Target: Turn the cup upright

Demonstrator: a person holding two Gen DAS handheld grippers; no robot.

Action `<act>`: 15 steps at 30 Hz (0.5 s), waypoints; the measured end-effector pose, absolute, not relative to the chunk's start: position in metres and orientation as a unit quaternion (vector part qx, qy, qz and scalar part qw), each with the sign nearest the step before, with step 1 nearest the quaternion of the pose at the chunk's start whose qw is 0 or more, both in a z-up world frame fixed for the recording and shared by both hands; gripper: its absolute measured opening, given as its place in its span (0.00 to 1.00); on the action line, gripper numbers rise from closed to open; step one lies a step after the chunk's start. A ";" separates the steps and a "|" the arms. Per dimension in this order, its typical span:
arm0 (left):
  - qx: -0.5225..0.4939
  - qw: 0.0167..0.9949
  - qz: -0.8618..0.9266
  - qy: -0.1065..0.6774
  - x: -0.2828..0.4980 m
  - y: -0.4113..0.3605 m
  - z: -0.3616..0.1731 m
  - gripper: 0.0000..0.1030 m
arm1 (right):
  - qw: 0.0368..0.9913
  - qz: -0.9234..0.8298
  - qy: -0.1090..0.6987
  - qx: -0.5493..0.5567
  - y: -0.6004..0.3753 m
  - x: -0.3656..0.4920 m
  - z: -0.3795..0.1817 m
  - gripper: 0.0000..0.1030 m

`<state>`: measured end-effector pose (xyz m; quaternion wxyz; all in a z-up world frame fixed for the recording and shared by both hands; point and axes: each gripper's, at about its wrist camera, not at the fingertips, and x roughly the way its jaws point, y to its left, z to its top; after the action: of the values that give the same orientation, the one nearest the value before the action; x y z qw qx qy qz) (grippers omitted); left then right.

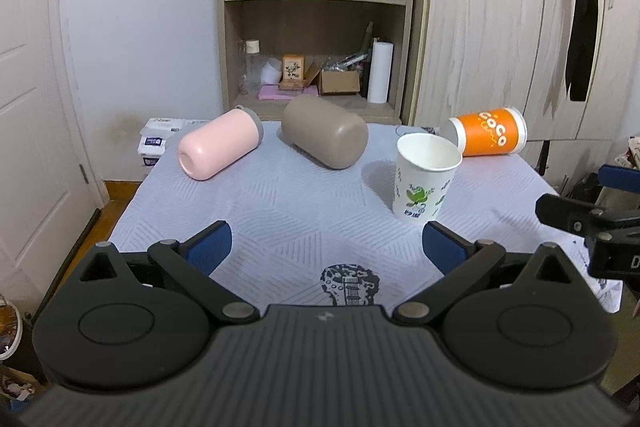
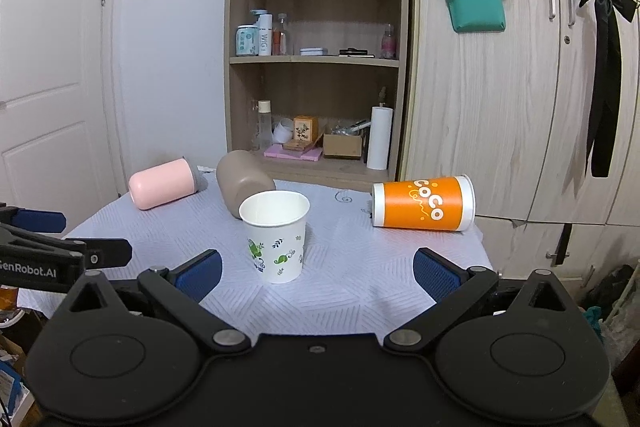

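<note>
A white paper cup with green leaf prints (image 1: 425,177) (image 2: 276,235) stands upright on the table. An orange "CoCo" paper cup (image 1: 489,136) (image 2: 424,203) lies on its side at the far right. A pink cup (image 1: 219,148) (image 2: 163,184) and a taupe cup (image 1: 325,131) (image 2: 244,183) lie on their sides at the back. My left gripper (image 1: 326,247) is open and empty over the near table. My right gripper (image 2: 318,273) is open and empty, just in front of the white cup.
The table has a pale quilted cloth (image 1: 288,211) with a guitar print (image 1: 351,285). A wooden shelf unit (image 1: 316,27) with bottles and boxes stands behind, a wardrobe (image 1: 500,47) to its right, a white door (image 1: 24,87) at left.
</note>
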<state>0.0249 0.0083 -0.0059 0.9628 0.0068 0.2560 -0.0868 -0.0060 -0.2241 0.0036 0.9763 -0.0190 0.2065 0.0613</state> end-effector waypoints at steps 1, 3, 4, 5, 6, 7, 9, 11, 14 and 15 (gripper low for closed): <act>0.008 0.962 -0.086 0.257 0.026 0.008 -0.006 1.00 | 0.976 0.060 0.208 -0.019 -0.223 -0.005 0.004 1.00; 0.011 0.962 -0.085 0.258 0.026 0.007 -0.006 1.00 | 0.976 0.057 0.209 -0.019 -0.223 -0.005 0.004 1.00; 0.012 0.963 -0.085 0.257 0.025 0.006 -0.006 1.00 | 0.976 0.056 0.210 -0.020 -0.223 -0.004 0.004 1.00; 0.011 0.963 -0.084 0.255 0.024 0.006 -0.006 1.00 | 0.976 0.054 0.211 -0.020 -0.223 -0.004 0.004 1.00; 0.011 0.964 -0.083 0.253 0.023 0.005 -0.005 1.00 | 0.976 0.053 0.211 -0.019 -0.223 -0.004 0.004 1.00; 0.011 0.964 -0.084 0.253 0.022 0.005 -0.005 1.00 | 0.976 0.053 0.212 -0.018 -0.224 -0.004 0.003 1.00; 0.015 0.963 -0.084 0.256 0.022 0.003 -0.004 1.00 | 0.976 0.050 0.214 -0.015 -0.225 -0.004 0.003 1.00; 0.021 0.963 -0.079 0.259 0.023 0.002 -0.004 1.00 | 0.975 0.045 0.215 -0.012 -0.225 -0.003 0.002 1.00; 0.022 0.962 -0.075 0.262 0.024 0.001 -0.004 1.00 | 0.975 0.038 0.219 -0.009 -0.225 -0.002 0.001 1.00; 0.022 0.961 -0.075 0.264 0.024 0.001 -0.005 1.00 | 0.975 0.037 0.220 -0.009 -0.224 -0.001 0.001 1.00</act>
<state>0.0243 0.0011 -0.0047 0.9615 0.0219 0.2636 -0.0746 -0.0014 -0.2243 0.0009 0.9748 -0.0093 0.2200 0.0367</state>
